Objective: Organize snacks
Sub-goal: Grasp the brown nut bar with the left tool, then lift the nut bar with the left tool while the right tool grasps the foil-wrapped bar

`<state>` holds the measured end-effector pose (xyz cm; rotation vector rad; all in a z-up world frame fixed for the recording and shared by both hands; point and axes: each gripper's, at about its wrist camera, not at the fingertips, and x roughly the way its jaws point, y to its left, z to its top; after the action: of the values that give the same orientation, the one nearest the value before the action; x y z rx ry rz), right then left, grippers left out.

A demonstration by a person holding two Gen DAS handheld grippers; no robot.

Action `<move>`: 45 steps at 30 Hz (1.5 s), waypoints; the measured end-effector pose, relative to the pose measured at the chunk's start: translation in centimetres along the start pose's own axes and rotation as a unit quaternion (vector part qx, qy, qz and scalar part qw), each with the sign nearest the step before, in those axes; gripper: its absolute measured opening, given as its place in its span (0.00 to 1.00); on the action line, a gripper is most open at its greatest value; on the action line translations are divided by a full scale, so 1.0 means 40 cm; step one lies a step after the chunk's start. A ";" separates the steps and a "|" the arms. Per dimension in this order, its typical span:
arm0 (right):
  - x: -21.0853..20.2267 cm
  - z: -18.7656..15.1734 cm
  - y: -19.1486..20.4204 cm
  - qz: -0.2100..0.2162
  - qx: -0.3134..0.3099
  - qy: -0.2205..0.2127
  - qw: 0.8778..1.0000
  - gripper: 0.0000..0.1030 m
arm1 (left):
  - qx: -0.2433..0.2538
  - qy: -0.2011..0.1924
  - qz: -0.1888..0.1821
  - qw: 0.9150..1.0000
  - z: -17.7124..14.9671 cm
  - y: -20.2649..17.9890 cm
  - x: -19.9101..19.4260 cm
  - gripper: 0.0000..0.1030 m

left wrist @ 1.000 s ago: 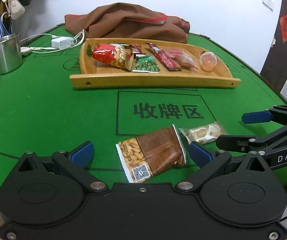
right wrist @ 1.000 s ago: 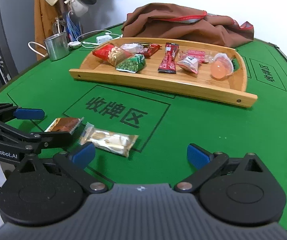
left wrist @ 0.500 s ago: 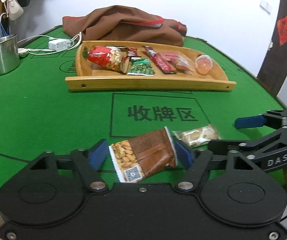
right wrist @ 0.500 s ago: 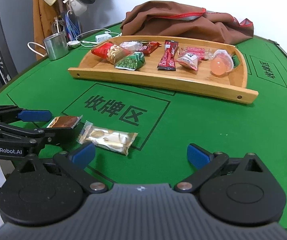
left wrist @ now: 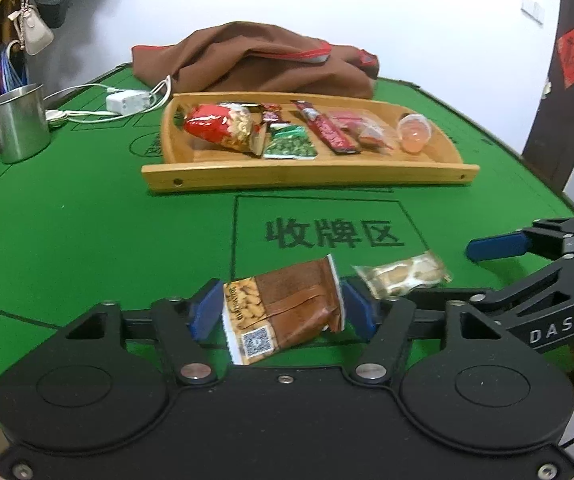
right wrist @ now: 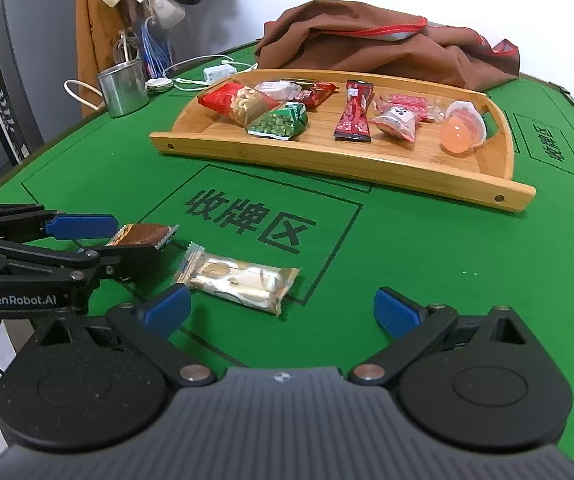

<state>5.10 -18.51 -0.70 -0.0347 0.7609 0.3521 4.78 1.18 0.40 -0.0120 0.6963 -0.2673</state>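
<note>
My left gripper (left wrist: 283,312) is shut on a brown nut packet (left wrist: 287,312) at the near edge of the green table; the pads press its two sides. In the right wrist view the left gripper (right wrist: 123,246) shows at the left with the nut packet (right wrist: 143,236) between its fingers. A pale biscuit packet (right wrist: 239,282) lies on the felt just right of it, and also shows in the left wrist view (left wrist: 403,274). My right gripper (right wrist: 283,314) is open and empty, close behind the biscuit packet. A wooden tray (right wrist: 327,160) further back holds several snacks.
A brown bag (left wrist: 259,64) lies behind the wooden tray (left wrist: 307,176). A metal cup (left wrist: 21,122) and a white charger with cables (left wrist: 125,102) stand at the back left. Bags hang on the wall at the left. A printed square (right wrist: 247,224) marks the felt.
My left gripper has closed from wide open onto the nut packet. The right gripper has stayed open and hardly moved.
</note>
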 end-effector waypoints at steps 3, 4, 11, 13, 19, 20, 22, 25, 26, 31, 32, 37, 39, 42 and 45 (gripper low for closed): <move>0.001 0.002 0.001 0.000 0.000 0.001 1.000 1.00 | -0.009 0.002 0.002 1.000 -0.005 0.007 0.005 0.70; 0.001 0.002 0.001 -0.001 -0.001 0.001 1.000 1.00 | -0.007 0.003 0.007 1.000 -0.005 0.006 0.006 0.73; 0.002 0.002 0.001 -0.002 -0.001 0.002 1.000 1.00 | -0.006 0.000 0.001 1.000 -0.001 0.009 0.008 0.52; 0.003 0.004 0.002 -0.001 -0.002 0.002 1.000 1.00 | -0.001 -0.002 -0.007 1.000 0.006 0.004 0.002 0.41; 0.009 0.008 0.018 0.009 -0.005 0.003 1.000 1.00 | 0.000 -0.016 -0.004 1.000 0.021 -0.006 -0.015 0.34; 0.011 0.009 0.021 0.011 -0.006 0.003 1.000 1.00 | 0.002 -0.021 0.005 1.000 0.021 -0.008 -0.017 0.37; 0.014 0.011 0.027 0.014 -0.007 0.002 1.000 1.00 | 0.009 -0.026 0.023 0.999 0.019 -0.011 -0.020 0.54; 0.021 0.012 0.039 0.009 -0.015 0.001 1.000 1.00 | 0.001 -0.023 0.040 0.999 0.013 -0.001 -0.017 0.60; 0.024 0.013 0.044 0.007 -0.018 0.001 1.000 1.00 | -0.007 -0.020 0.039 0.999 0.012 0.008 -0.015 0.63; 0.028 0.015 0.053 0.005 -0.025 0.002 1.000 1.00 | -0.062 0.002 0.013 0.998 0.004 0.044 0.001 0.70; 0.028 0.015 0.053 0.005 -0.024 0.002 1.000 1.00 | -0.059 0.004 0.015 0.998 0.004 0.042 0.004 0.71; 0.027 0.011 0.053 -0.007 -0.031 0.004 0.999 1.00 | -0.040 0.002 0.020 0.999 0.004 0.027 0.013 0.70; 0.027 0.009 0.052 -0.008 -0.032 0.004 0.999 1.00 | -0.034 0.002 0.020 0.999 0.004 0.020 0.015 0.67; 0.027 0.009 0.053 -0.011 -0.034 0.005 0.999 1.00 | -0.028 0.001 0.014 0.999 0.005 0.010 0.017 0.55; 0.026 0.008 0.050 -0.015 -0.032 0.005 0.999 1.00 | -0.024 0.002 0.012 1.000 0.008 0.000 0.020 0.54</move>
<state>5.36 -16.26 -0.96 -0.1086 0.7582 0.3490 5.58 0.97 0.15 -0.0484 0.7054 -0.2274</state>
